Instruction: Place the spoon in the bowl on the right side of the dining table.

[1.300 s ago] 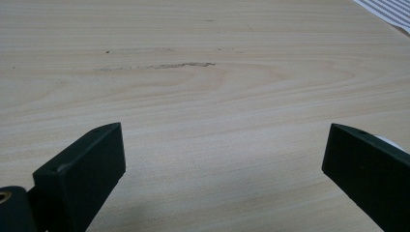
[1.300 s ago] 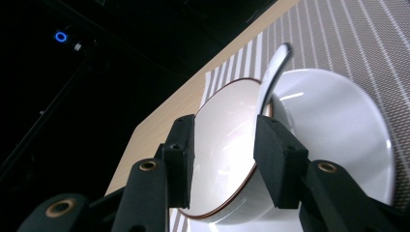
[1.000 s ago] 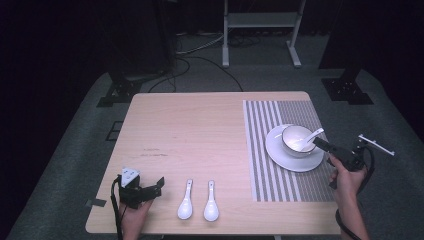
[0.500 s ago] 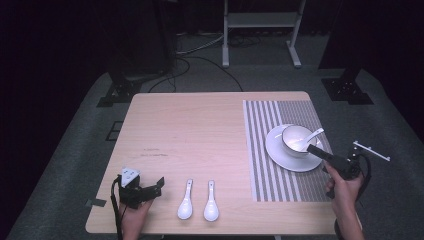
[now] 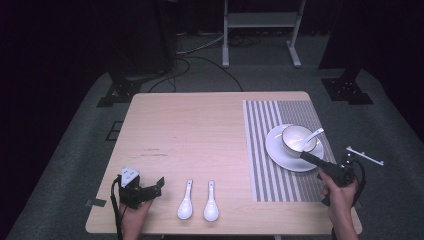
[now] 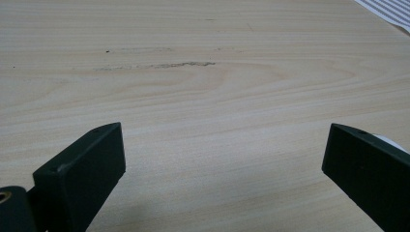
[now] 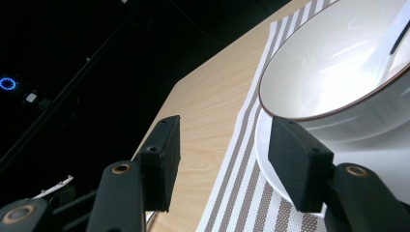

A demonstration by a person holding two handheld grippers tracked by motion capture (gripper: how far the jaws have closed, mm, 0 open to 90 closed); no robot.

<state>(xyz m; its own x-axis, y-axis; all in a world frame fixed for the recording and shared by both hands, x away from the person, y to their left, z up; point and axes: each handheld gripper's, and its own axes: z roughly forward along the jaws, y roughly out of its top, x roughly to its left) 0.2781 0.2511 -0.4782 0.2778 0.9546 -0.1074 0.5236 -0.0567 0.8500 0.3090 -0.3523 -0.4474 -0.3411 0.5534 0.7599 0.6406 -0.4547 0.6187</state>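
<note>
A white bowl stands on a white plate on the striped placemat; a white spoon leans in it. My right gripper lies low at the plate's near right rim, pointing at the bowl. Its jaws are open, have just been opening, and hold nothing. In the right gripper view the bowl looms just past that gripper. Two white spoons lie near the front edge. My left gripper rests open left of them, jaws wide over bare wood.
The wooden table has a faint scuff left of centre. A sliver of white peeks past the left gripper's right jaw. Dark floor, cables and stand legs surround the table.
My right gripper has drawn back from the bowl toward the near edge, its jaws standing wider. The spoon stays in the bowl. The left gripper has not moved.
</note>
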